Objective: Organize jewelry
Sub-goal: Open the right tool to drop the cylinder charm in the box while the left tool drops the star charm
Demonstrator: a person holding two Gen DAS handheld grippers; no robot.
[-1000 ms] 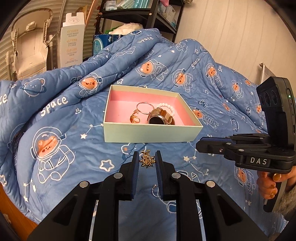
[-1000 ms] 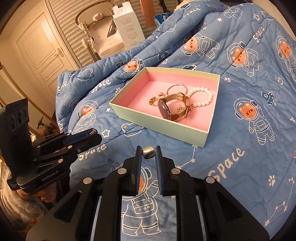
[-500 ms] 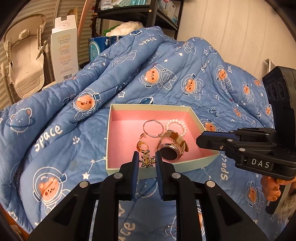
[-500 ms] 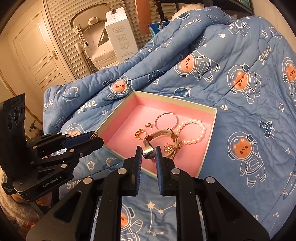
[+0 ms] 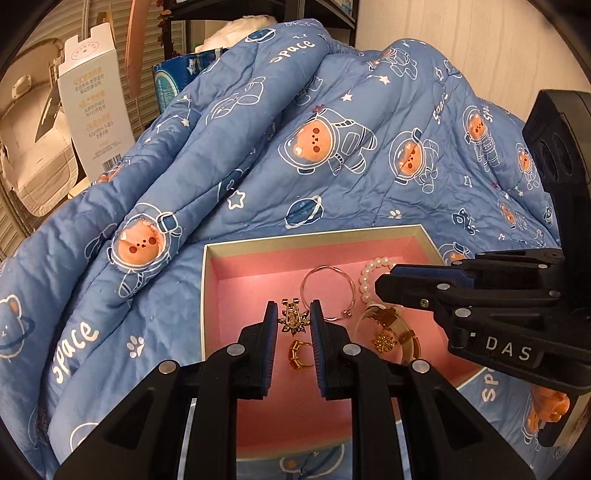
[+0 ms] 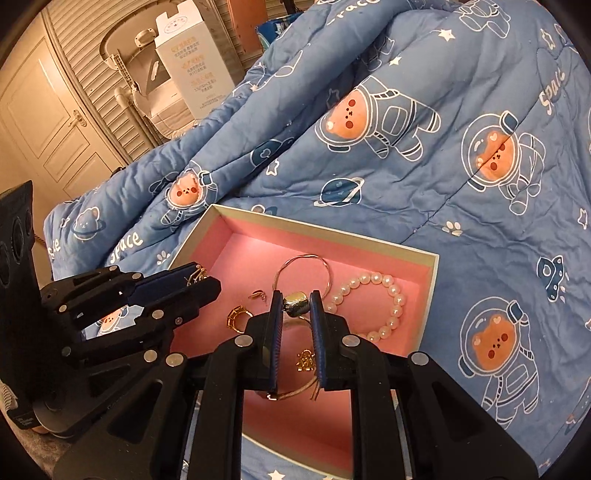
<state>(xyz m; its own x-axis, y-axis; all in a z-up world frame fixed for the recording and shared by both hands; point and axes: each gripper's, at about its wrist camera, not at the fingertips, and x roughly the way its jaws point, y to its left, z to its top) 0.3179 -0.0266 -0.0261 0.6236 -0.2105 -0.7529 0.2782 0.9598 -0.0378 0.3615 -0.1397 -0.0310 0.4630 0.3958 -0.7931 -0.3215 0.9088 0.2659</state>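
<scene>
Both claws (image 5: 293, 319) (image 6: 294, 308) now past box rim (image 5: 207, 295), over pink floor.

Left hand-held gripper (image 5: 293, 319) and right hand-held gripper (image 6: 294, 308), both angled downward, jaws clamped

Blue space-bear quilt (image 5: 280, 192), panelled door (image 6: 44, 122), black shelving (image 5: 258, 11), pale wall (image 5: 461, 40).
</scene>
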